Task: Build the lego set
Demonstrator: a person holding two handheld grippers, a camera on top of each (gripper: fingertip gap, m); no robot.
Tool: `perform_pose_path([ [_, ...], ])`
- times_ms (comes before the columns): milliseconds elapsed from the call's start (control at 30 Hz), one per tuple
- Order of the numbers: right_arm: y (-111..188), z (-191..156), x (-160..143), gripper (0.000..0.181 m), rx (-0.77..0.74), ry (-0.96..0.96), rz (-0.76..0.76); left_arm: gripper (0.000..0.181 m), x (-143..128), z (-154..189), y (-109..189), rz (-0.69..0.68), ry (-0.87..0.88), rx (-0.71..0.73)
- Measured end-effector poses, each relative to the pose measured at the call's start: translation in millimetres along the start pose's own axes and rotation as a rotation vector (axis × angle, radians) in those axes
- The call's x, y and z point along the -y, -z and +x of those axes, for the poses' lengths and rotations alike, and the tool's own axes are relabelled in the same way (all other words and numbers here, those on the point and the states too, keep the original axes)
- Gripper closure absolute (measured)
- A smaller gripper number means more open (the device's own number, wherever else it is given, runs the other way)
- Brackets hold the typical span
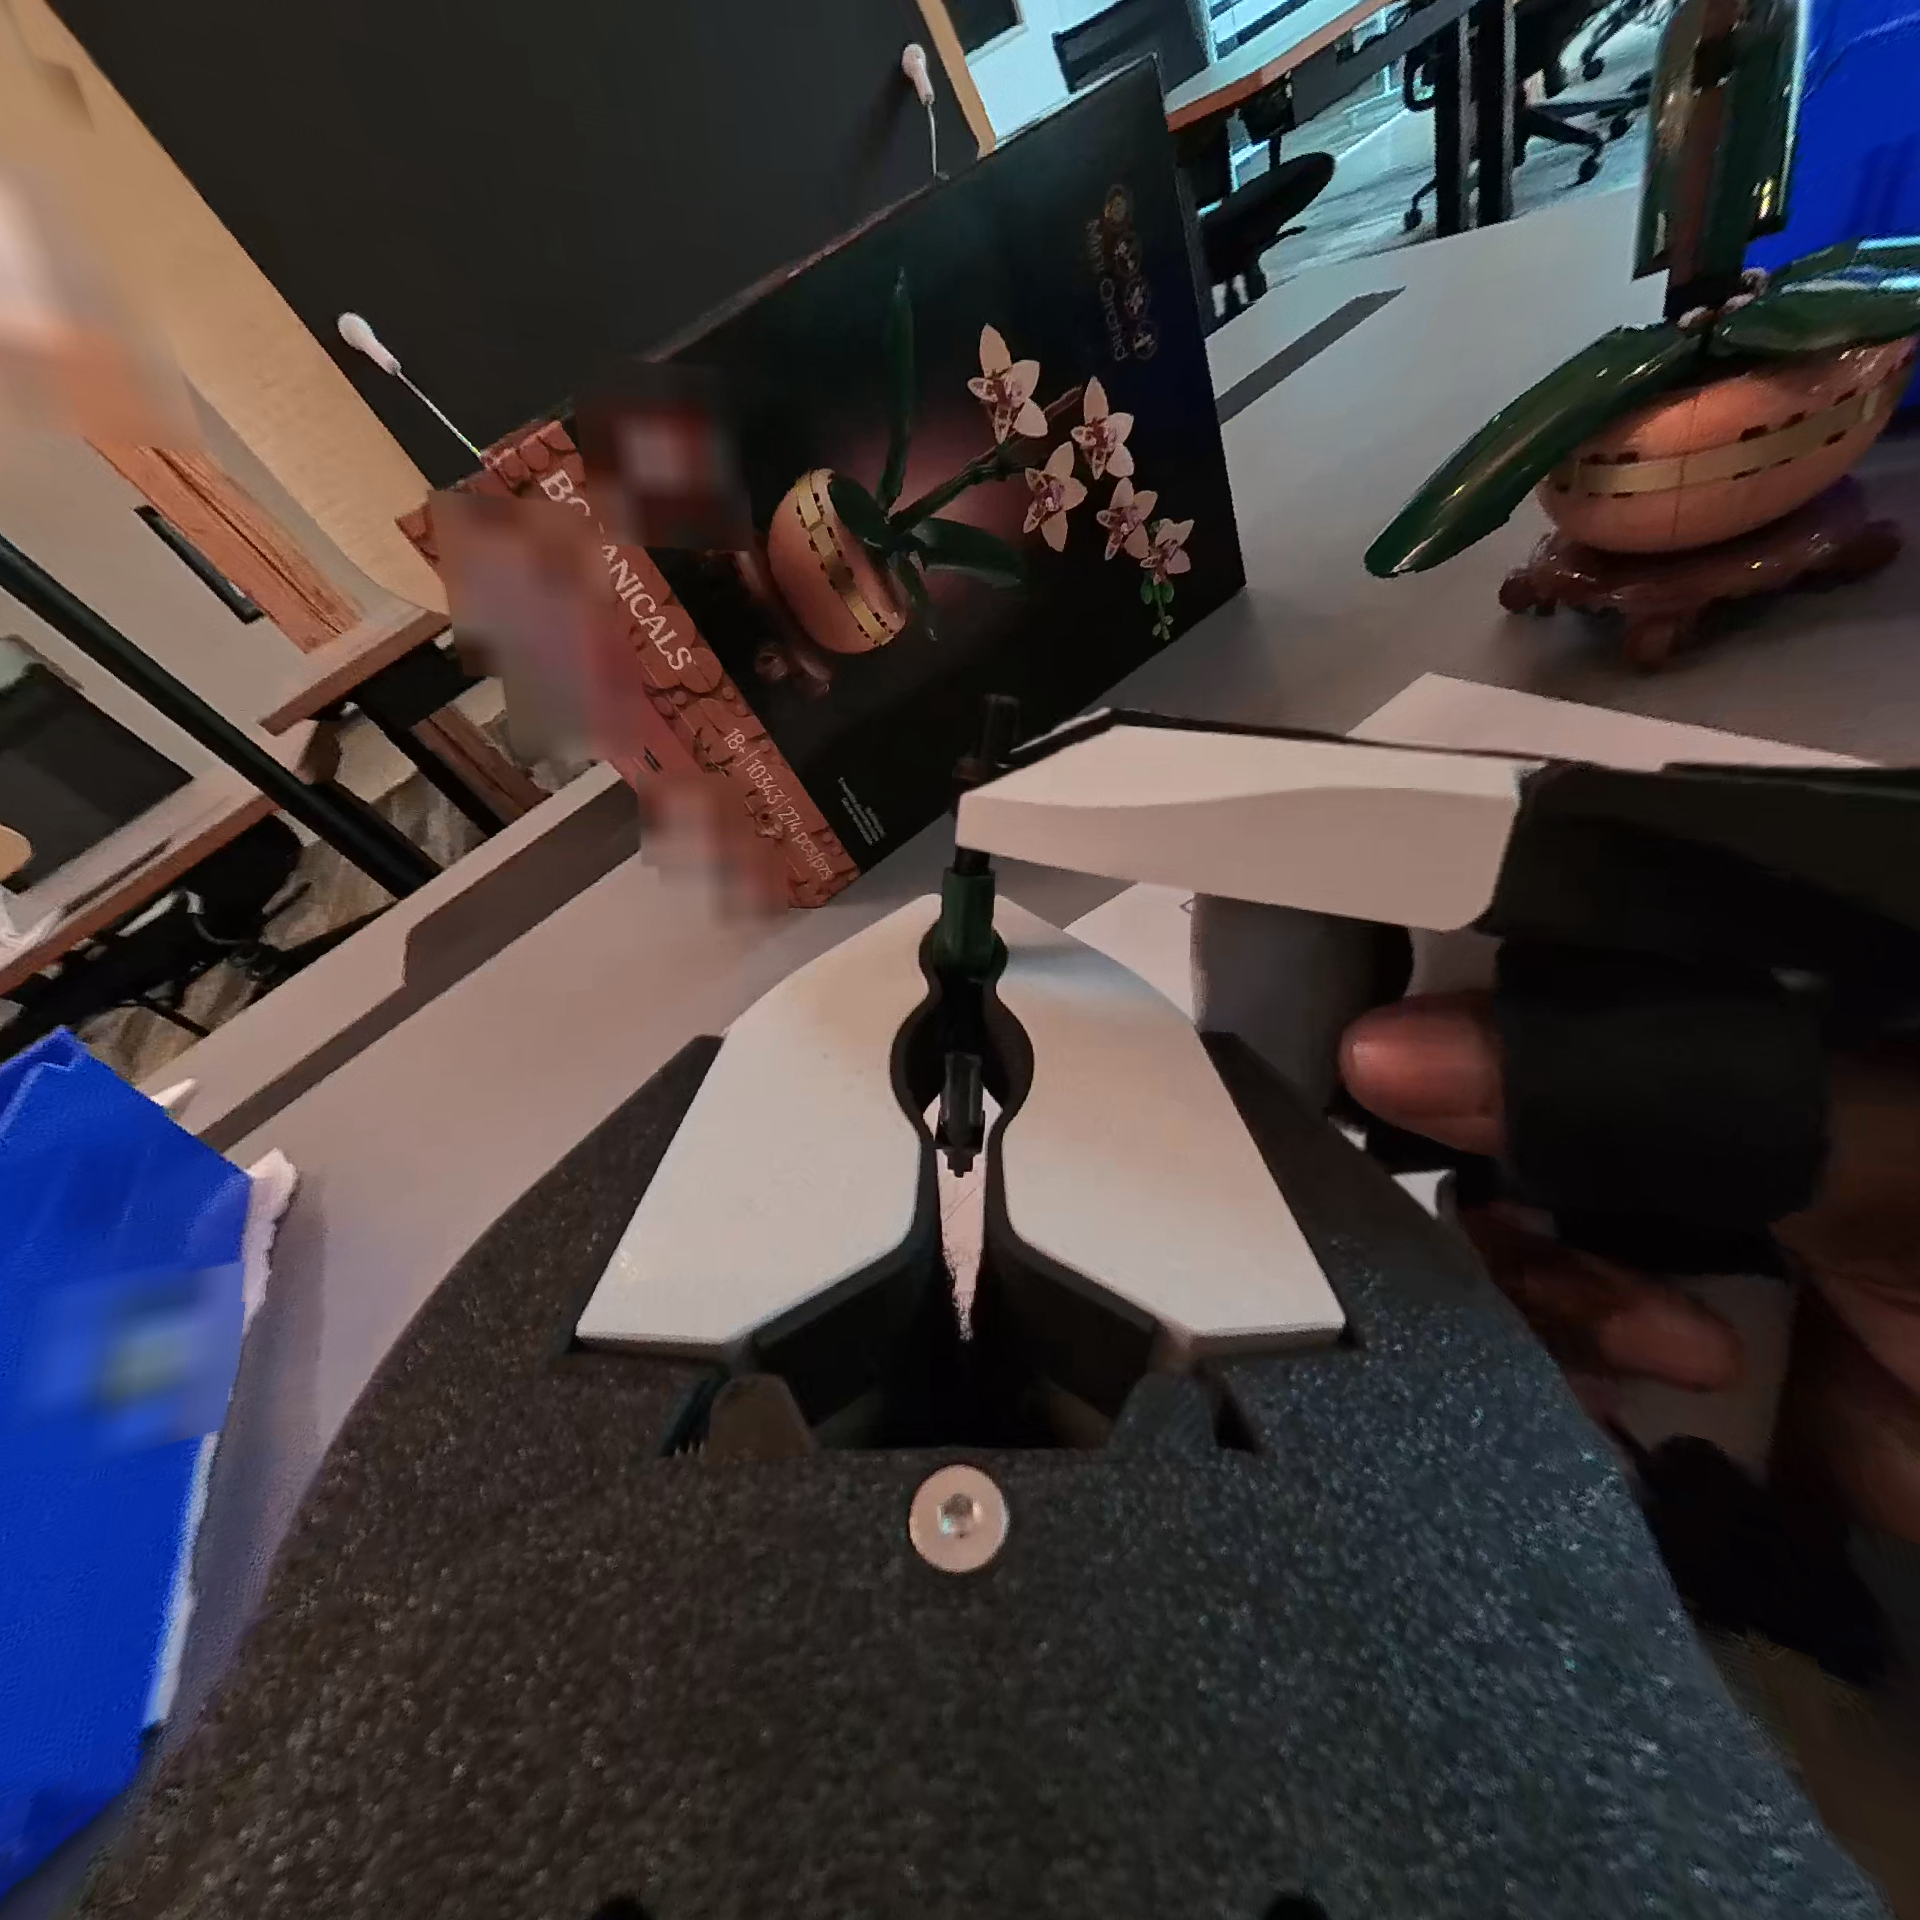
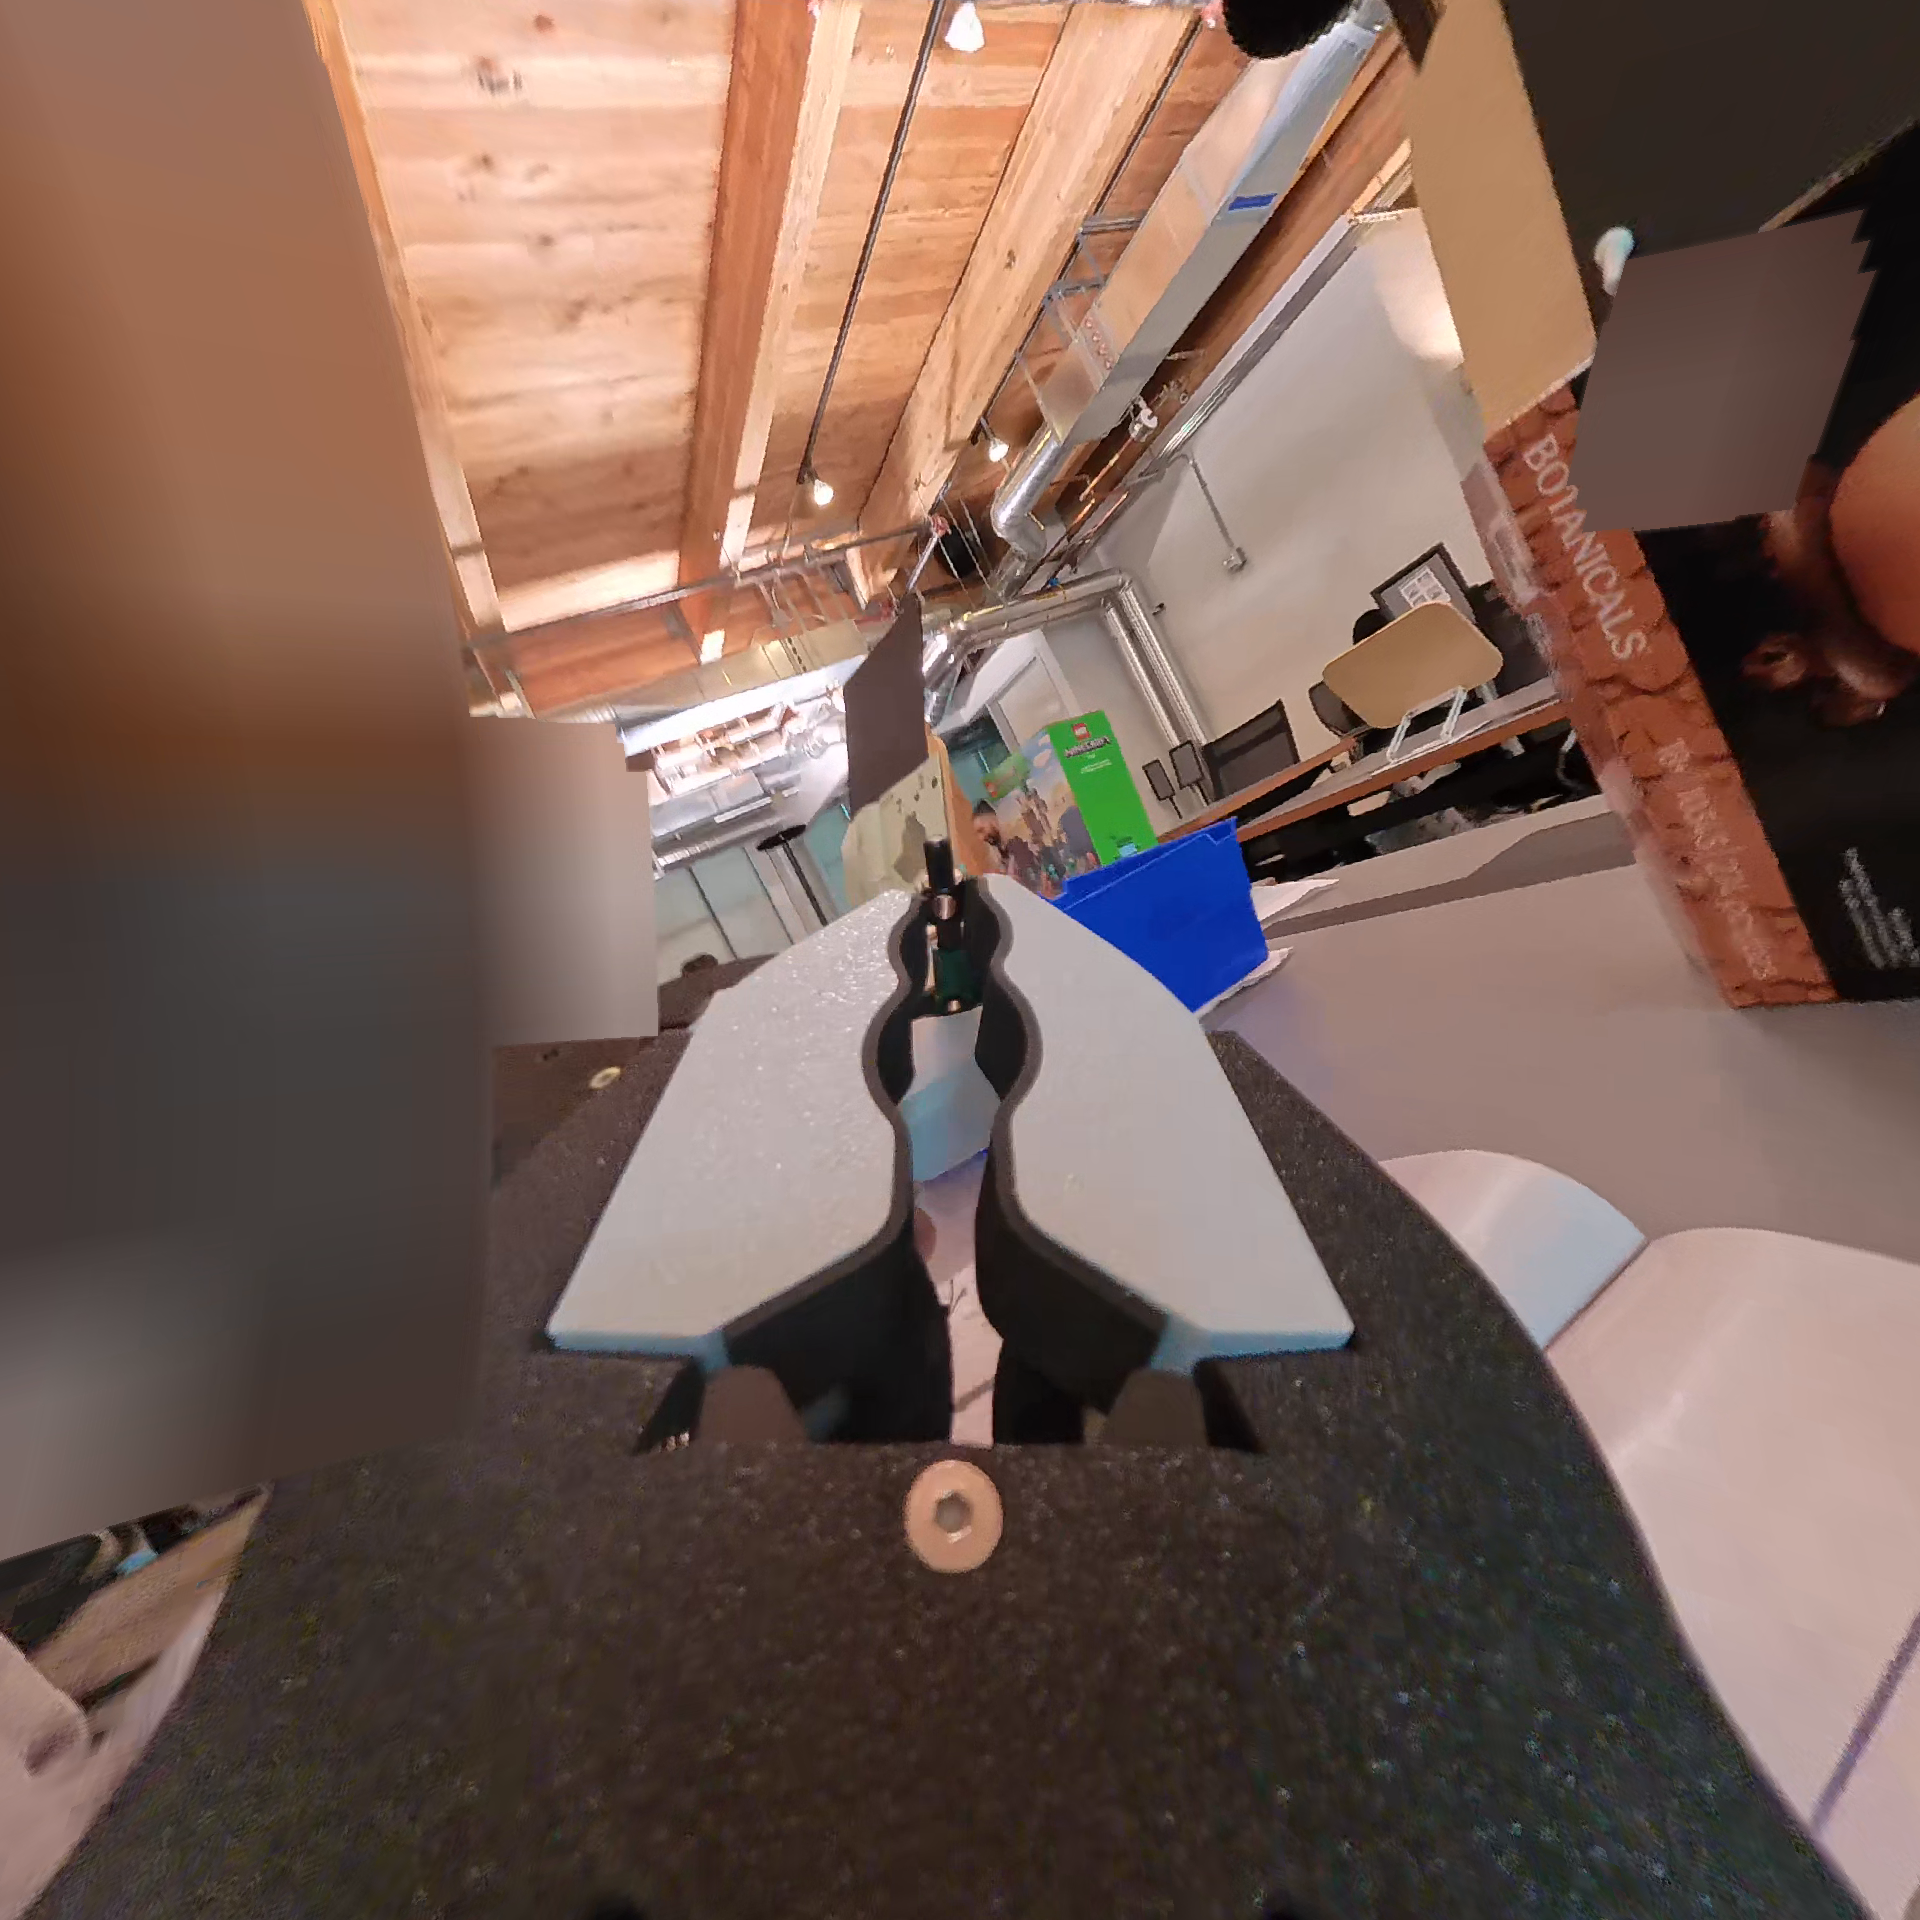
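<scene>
The stem piece — a slim dark-green and black rod — stands upright, pinched at its lower end by the left gripper and higher up by the right gripper, whose fingers cross it from the right. Both hold it above the table. The left wrist view shows the half-built orchid pot well apart; the right view shows only the blue bin.

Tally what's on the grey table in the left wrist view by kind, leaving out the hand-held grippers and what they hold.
Set box: 1
Built flower pot with leaves: 1
Blue bin: 1
White paper sheet: 1
Total: 4
</scene>
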State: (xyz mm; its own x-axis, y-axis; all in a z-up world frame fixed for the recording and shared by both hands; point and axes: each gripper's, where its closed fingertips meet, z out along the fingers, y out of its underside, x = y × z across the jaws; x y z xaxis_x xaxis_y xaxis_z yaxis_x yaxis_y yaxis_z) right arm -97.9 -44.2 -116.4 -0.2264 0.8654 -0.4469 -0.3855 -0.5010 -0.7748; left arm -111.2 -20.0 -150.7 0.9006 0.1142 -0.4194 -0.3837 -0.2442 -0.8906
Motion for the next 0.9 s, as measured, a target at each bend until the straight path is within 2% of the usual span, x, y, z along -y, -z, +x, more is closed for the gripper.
perform_pose_path([
  [133,0.9,-3.8,1.3,0.175,0.007,0.093,-0.039,0.181,3.2,-3.1,2.6,0.004,-0.074,0.047],
  [500,0.9,-14.5,4.1,0.175,0.065,-0.002,-0.179,0.181,16.8,-10.8,10.7,0.097,-0.201,0.119],
  [633,4.4,-13.5,3.0,0.175,0.076,0.052,-0.277,0.181,16.5,-10.4,11.0,0.083,-0.299,0.141],
  [900,8.1,-11.7,0.9,0.176,0.089,0.043,-0.298,0.181,16.4,-5.8,9.6,0.093,-0.281,0.118],
])
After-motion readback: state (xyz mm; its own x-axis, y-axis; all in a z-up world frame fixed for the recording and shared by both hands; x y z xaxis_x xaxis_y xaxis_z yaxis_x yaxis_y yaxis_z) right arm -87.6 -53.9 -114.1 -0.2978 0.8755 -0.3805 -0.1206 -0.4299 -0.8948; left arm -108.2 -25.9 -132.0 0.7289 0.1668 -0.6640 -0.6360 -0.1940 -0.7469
